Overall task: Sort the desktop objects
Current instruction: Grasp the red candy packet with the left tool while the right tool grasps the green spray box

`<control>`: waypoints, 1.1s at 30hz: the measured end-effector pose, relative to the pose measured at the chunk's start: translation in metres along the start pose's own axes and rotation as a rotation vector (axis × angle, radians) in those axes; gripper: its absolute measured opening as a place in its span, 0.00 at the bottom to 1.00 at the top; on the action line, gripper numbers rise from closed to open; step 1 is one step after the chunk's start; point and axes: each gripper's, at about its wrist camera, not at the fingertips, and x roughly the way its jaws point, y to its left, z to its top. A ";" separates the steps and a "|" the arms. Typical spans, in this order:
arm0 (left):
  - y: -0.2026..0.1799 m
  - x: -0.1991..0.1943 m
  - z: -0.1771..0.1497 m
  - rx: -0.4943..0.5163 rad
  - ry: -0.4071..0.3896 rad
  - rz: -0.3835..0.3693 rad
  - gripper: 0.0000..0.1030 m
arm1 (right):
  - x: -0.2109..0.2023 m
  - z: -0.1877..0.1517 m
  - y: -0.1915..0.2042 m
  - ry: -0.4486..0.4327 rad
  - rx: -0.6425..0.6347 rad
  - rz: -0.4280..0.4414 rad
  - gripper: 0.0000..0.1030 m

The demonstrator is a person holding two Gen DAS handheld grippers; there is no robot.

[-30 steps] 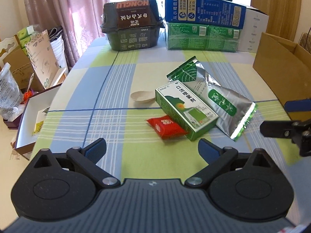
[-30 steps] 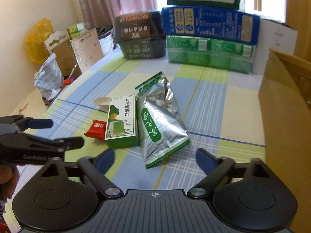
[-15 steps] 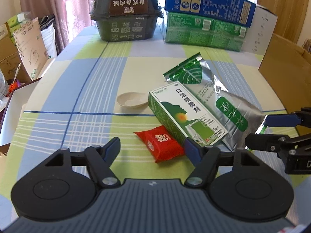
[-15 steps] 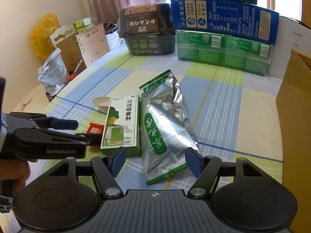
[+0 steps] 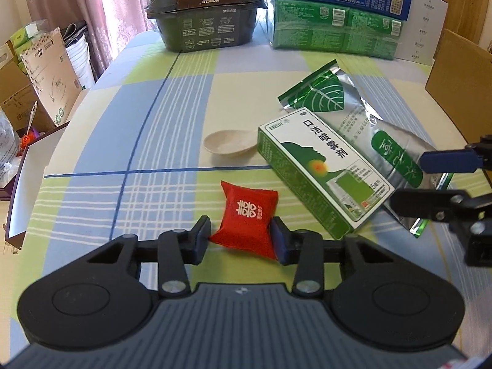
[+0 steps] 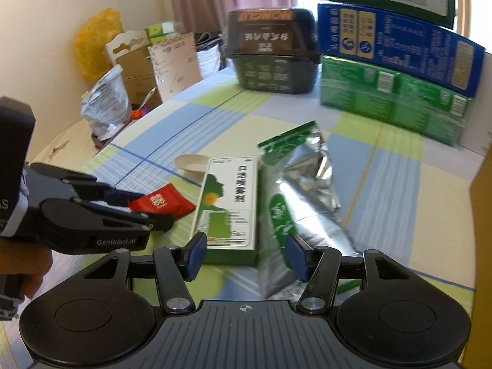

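Observation:
A red candy packet [image 5: 249, 212] lies on the checked tablecloth. My left gripper [image 5: 241, 236] is closing on it, and both blue pads touch its sides. Beside it lie a green and white spray box [image 5: 319, 172], a white spoon [image 5: 227, 146] and a silver tea bag [image 5: 353, 117]. My right gripper [image 6: 246, 255] is closing around the near end of the green box [image 6: 229, 203] and the silver bag [image 6: 304, 190]. Its right pad is at the bag's edge, which stands buckled upward. The left gripper [image 6: 150, 210] shows at the left with the red packet [image 6: 161, 204].
A black food container [image 5: 206, 27] and stacked green and blue cartons [image 5: 335, 30] stand at the table's far end. A brown cardboard box [image 5: 461, 92] rises at the right edge. Off the left edge lie an open white box [image 5: 27, 178] and bags.
Both grippers have come forward and down over the objects. The left jaws have closed from wide onto the red packet. The right jaws have narrowed around the box and bag, and the bag has buckled.

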 end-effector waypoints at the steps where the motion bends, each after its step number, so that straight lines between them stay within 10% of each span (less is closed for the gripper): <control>1: 0.002 -0.001 0.000 0.002 -0.003 0.000 0.35 | 0.003 0.000 0.001 0.003 -0.003 0.004 0.52; 33: 0.028 0.000 -0.009 0.070 -0.092 0.026 0.49 | 0.032 0.003 0.015 0.066 0.001 -0.057 0.51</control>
